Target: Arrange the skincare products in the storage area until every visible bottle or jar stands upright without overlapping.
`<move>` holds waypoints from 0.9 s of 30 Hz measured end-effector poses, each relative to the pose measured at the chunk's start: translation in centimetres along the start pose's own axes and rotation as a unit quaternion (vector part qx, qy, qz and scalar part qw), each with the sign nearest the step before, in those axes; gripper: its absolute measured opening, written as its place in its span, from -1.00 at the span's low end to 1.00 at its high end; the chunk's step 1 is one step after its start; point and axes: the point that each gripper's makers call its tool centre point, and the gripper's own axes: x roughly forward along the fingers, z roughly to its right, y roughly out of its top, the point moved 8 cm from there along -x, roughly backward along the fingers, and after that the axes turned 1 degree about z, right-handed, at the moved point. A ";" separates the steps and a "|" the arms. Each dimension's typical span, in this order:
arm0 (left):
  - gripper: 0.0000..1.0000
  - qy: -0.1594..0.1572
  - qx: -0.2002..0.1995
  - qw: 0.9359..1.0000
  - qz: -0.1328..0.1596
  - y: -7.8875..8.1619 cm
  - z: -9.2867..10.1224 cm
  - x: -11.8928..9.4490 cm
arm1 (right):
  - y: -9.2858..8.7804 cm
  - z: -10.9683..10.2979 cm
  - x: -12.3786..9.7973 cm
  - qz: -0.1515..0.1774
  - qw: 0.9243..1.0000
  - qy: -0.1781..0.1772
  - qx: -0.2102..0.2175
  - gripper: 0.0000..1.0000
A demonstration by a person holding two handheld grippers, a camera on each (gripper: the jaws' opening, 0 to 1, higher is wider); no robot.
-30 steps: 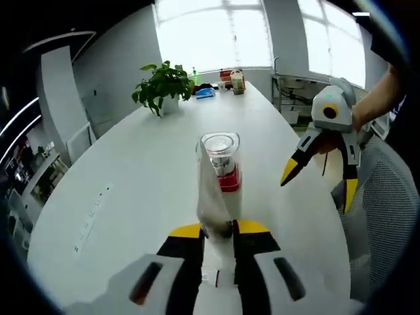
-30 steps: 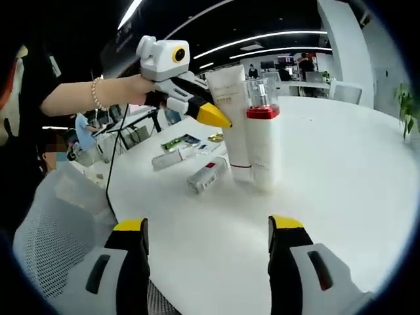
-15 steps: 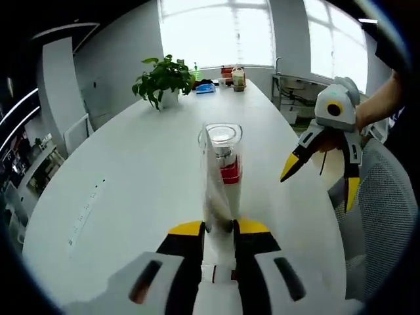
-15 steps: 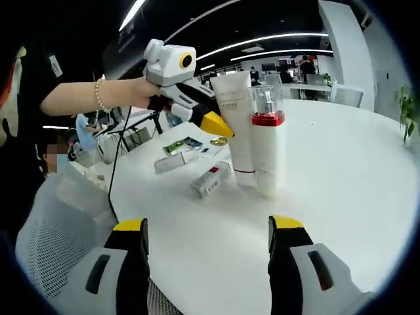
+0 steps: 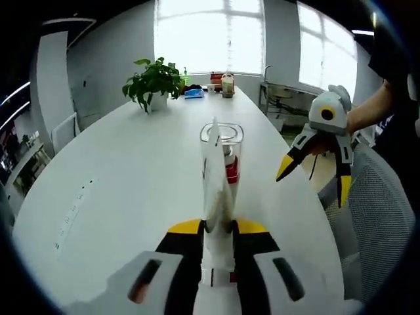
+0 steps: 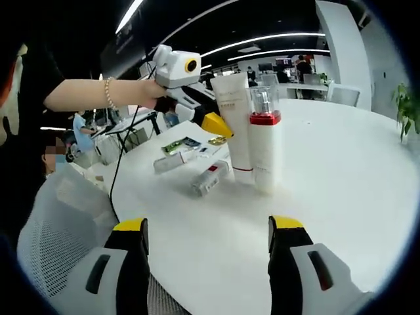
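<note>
- Your left gripper (image 5: pixel 218 226) has its jaws closed on the white tube (image 6: pixel 232 125), pinching it low on the body. The grip looks like it is steadying the tube while it stands cap-down on the desk (image 6: pixel 341 177).
- The tube's long axis runs straight up from the desk — flat crimped end at the top, cap at the bottom. In the left gripper view you see it edge-on, a thin white blade rising from between the jaws.
- Just beside it, touching or nearly so, stands the pump bottle (image 6: pixel 264 141), white with a red collar and a clear cap. Its axis is upright too and the pump points up. I cannot tell whether the two bodies actually touch.
- Both stand toward the desk edge nearest you, well apart from the potted plant (image 5: pixel 152 82) and the small clutter at the far end.
- Your right gripper (image 6: pixel 206 226) is open and empty, jaws wide, held back from the pair. My guess is you are keeping it free for the next pick.
- The lying tube (image 6: pixel 210 177) rests flat on the desk just beside the standing tube's base, long axis level, slanting away toward the flat packets (image 6: pixel 174 146) behind it. A second long item (image 6: pixel 172 160) lies near it, also flat.
- Judged from that, the job is not finished — at least those lying pieces need standing up, clear of the upright pair.
</note>
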 end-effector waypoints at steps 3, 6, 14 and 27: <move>-0.67 0.000 -0.011 1.000 0.003 0.2 0.4 0.0 | 0.1 -0.1 0.1 0.000 1.000 0.001 -0.001 0.48; -0.66 0.002 -0.039 0.999 0.024 0.6 0.6 -0.3 | 0.3 -0.1 0.1 0.000 1.000 0.003 -0.004 0.47; -0.38 0.018 -0.049 0.999 0.012 0.3 0.5 -1.1 | 0.9 -0.5 0.0 0.007 1.000 0.008 -0.010 0.49; 0.12 0.087 -0.151 0.985 -0.010 -1.6 2.7 -3.2 | 1.7 -1.2 0.1 0.031 1.000 0.000 0.000 0.56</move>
